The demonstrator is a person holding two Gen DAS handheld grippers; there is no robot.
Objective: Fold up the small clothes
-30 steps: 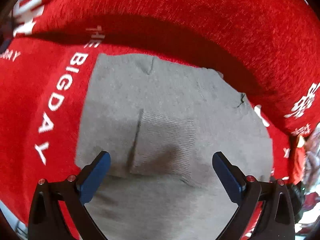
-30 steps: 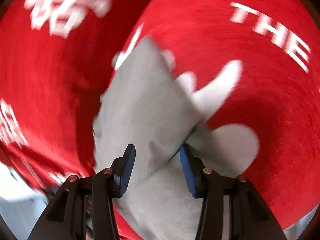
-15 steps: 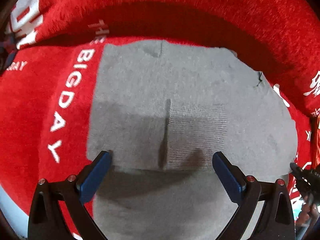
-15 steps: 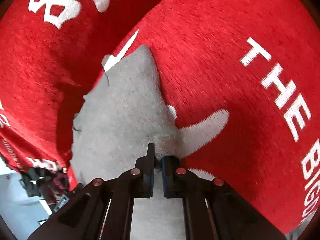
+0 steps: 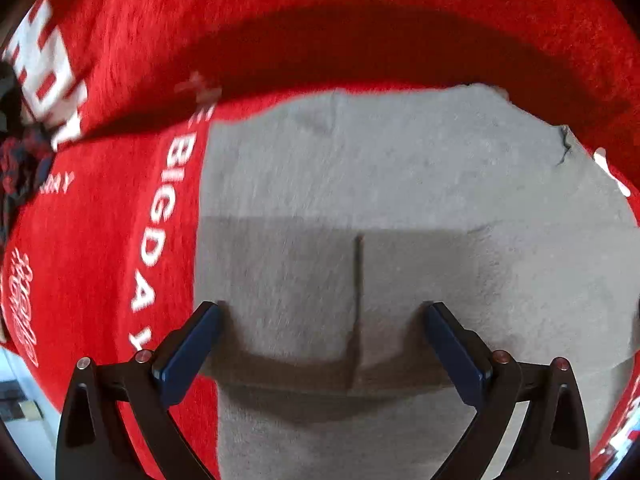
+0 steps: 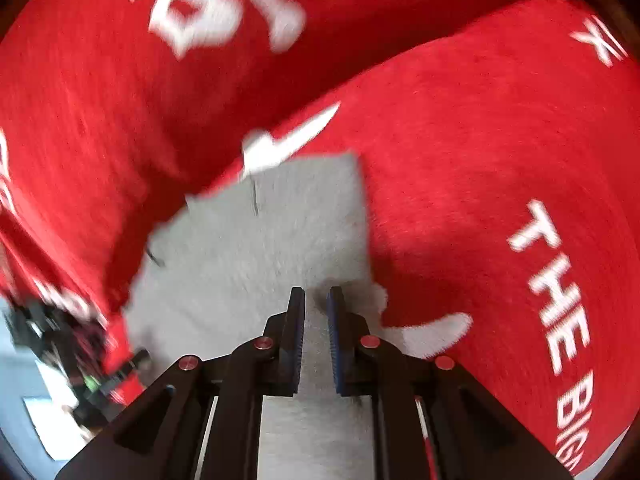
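Released since before, grey garment [image 6: 256,248] lies flat lengthwise ahead; right hand-held gripper [image 6: 316,300] slightly parted, left hand-held gripper [image 5: 320,320] wide.

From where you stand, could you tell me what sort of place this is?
Probably a home or indoor workspace set up for folding: a grey garment lies on a red plush blanket printed with white lettering, and blurred clutter shows beyond its edge.

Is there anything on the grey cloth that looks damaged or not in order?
One thing stands out: a small dark mark, like a loose thread or a tiny tear, at the far right edge of the grey cloth in the left wrist view. Motion blur hides which it is. Otherwise the cloth lies flat on the red blanket.
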